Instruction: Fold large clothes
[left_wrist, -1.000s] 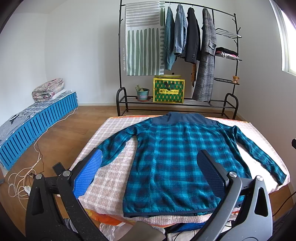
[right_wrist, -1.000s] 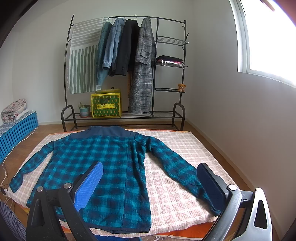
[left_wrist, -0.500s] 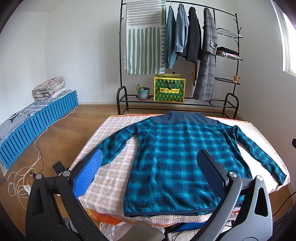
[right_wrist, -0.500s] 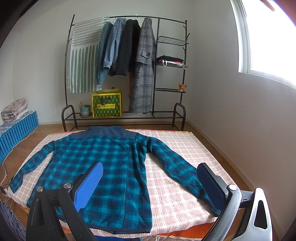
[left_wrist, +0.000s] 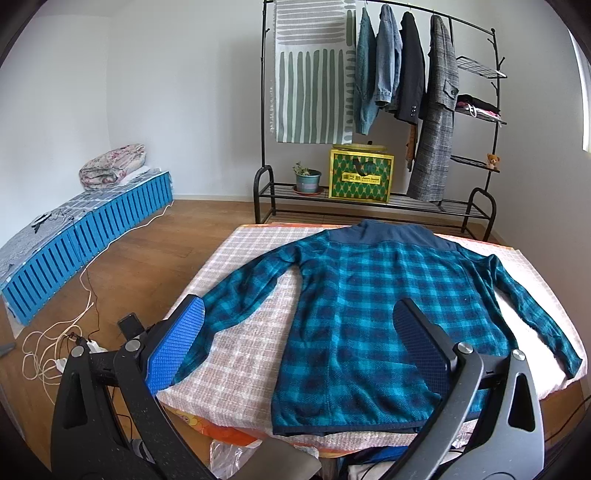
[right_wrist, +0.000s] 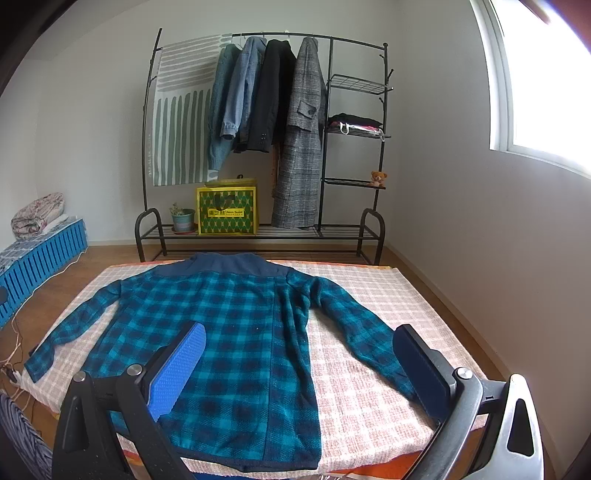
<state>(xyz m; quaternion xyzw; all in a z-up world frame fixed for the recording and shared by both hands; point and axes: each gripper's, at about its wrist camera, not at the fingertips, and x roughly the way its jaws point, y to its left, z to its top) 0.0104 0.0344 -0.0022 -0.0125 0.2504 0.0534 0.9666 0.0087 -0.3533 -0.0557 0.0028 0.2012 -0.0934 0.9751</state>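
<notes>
One teal plaid shirt (left_wrist: 373, 314) lies spread on one checked table cover (left_wrist: 243, 332), both of its two sleeves laid out, one to the left and one to the right. Two grippers, the left gripper (left_wrist: 299, 343) and the right gripper (right_wrist: 299, 369), stand wide apart near the camera, each with two pads. At the far wall stands one black clothes rack (right_wrist: 369, 229) bearing four hanging garments (right_wrist: 258, 96) and one striped cloth (right_wrist: 181, 122). Its bottom shelf carries one green-and-yellow bag (right_wrist: 226, 210) and one potted plant (right_wrist: 183, 219); one small teddy bear (right_wrist: 377, 178) sits on a side shelf at right. Far left, one rolled floral quilt (left_wrist: 112, 167) tops one blue slatted platform (left_wrist: 85, 236).
</notes>
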